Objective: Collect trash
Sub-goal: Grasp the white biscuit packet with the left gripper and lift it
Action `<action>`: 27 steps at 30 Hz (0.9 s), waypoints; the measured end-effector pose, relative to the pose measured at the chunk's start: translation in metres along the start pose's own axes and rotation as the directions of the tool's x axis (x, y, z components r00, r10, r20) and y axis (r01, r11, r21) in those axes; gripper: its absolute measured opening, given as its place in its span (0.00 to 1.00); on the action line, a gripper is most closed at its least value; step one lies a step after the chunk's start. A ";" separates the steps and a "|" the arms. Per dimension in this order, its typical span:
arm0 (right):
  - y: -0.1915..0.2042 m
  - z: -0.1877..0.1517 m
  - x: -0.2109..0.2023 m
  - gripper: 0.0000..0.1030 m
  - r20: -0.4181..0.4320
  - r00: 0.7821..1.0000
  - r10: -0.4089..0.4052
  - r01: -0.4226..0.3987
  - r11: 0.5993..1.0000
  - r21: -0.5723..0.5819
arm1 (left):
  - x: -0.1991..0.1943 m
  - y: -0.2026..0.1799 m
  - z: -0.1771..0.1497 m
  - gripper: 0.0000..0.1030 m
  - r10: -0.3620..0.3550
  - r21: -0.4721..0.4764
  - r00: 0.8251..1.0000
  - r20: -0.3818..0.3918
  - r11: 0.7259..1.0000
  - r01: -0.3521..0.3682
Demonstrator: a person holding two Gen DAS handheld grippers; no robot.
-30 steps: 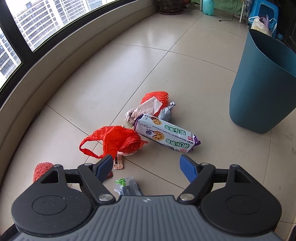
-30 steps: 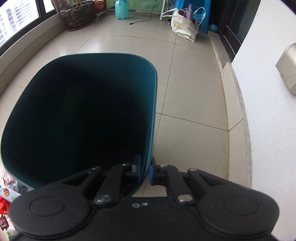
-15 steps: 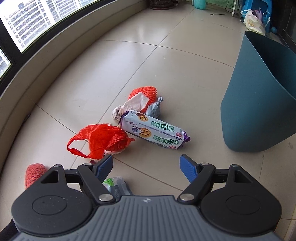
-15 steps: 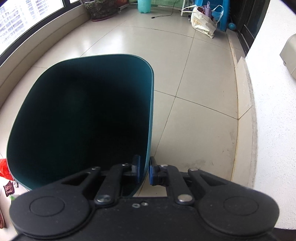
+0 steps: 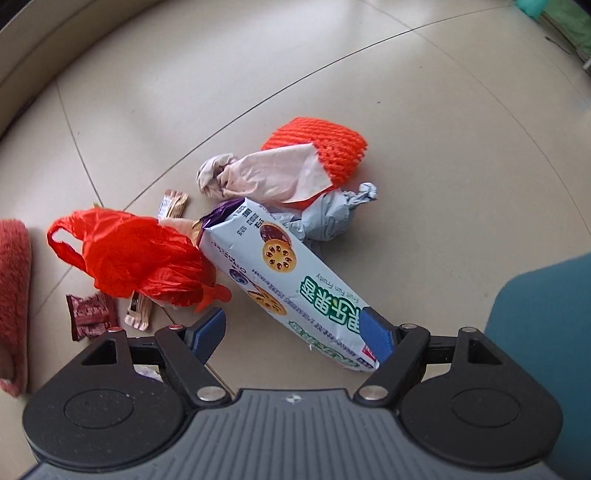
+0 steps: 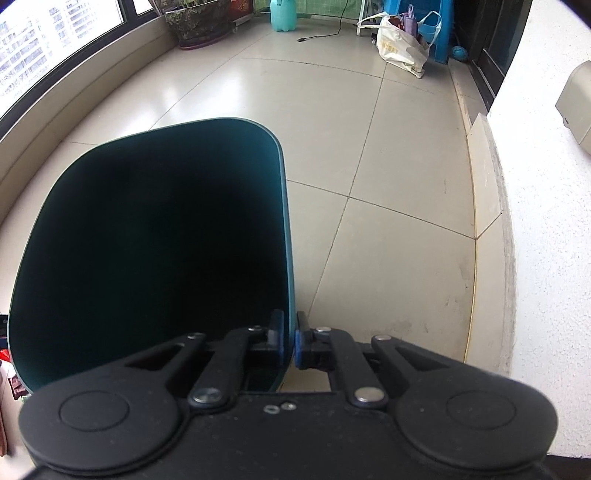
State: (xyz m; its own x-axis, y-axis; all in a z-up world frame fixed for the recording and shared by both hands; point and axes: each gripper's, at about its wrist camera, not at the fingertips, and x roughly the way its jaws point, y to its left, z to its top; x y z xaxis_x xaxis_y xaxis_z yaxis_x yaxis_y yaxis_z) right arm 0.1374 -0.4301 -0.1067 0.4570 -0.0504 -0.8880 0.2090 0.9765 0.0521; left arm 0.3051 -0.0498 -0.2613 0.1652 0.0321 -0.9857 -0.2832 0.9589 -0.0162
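Observation:
My left gripper is open, low over the floor, its fingers either side of the near end of a long white biscuit packet. Around the packet lie a red plastic bag, an orange foam net, a crumpled beige tissue, a grey wrapper ball and small sweet wrappers. My right gripper is shut on the rim of the teal bin, whose dark inside faces me. The bin's side shows at the right of the left wrist view.
A red fluffy cloth lies at the far left. A low window ledge curves along the left. A white wall stands on the right. A plant pot, a white bag and a blue stool are far back.
My left gripper has dropped and moved forward over the biscuit packet, which now lies between its open fingers. My right gripper keeps its hold on the bin rim; the bin has shifted slightly.

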 end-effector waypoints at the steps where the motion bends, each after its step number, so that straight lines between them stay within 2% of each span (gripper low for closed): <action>1: -0.004 0.000 0.000 0.05 0.001 1.000 0.003 -0.003 1.000 0.003 | 0.009 -0.001 0.004 0.77 0.002 -0.026 1.000 -0.015 1.000 -0.002; 7: -0.007 -0.004 -0.001 0.05 0.014 1.000 0.005 -0.005 1.000 0.000 | 0.050 -0.012 0.023 0.77 0.043 -0.135 0.996 -0.082 0.989 -0.054; 14: -0.007 -0.007 0.000 0.05 0.017 1.000 0.002 -0.002 1.000 -0.003 | 0.078 -0.017 0.020 0.77 0.097 -0.114 0.987 -0.125 0.987 -0.111; 15: -0.007 -0.007 0.000 0.05 0.018 1.000 0.004 -0.004 1.000 -0.002 | 0.080 -0.015 0.019 0.75 0.099 -0.110 0.986 -0.130 0.987 -0.114; 21: -0.007 -0.008 0.003 0.04 0.024 1.000 0.007 -0.007 1.000 -0.005 | 0.076 -0.007 0.008 0.51 0.142 -0.068 0.982 -0.126 0.986 -0.151; 27: -0.007 -0.009 0.001 0.04 0.024 1.000 0.010 -0.010 1.000 -0.011 | 0.063 -0.001 0.003 0.47 0.179 -0.016 0.979 -0.093 0.983 -0.182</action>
State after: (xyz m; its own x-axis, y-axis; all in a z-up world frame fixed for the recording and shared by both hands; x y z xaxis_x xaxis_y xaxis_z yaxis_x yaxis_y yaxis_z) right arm 0.1286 -0.4354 -0.1123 0.4798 -0.0458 -0.8762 0.1950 0.9792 0.0556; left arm 0.3185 -0.0477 -0.3226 0.0228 0.1772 -0.9839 -0.3237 0.9325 0.1604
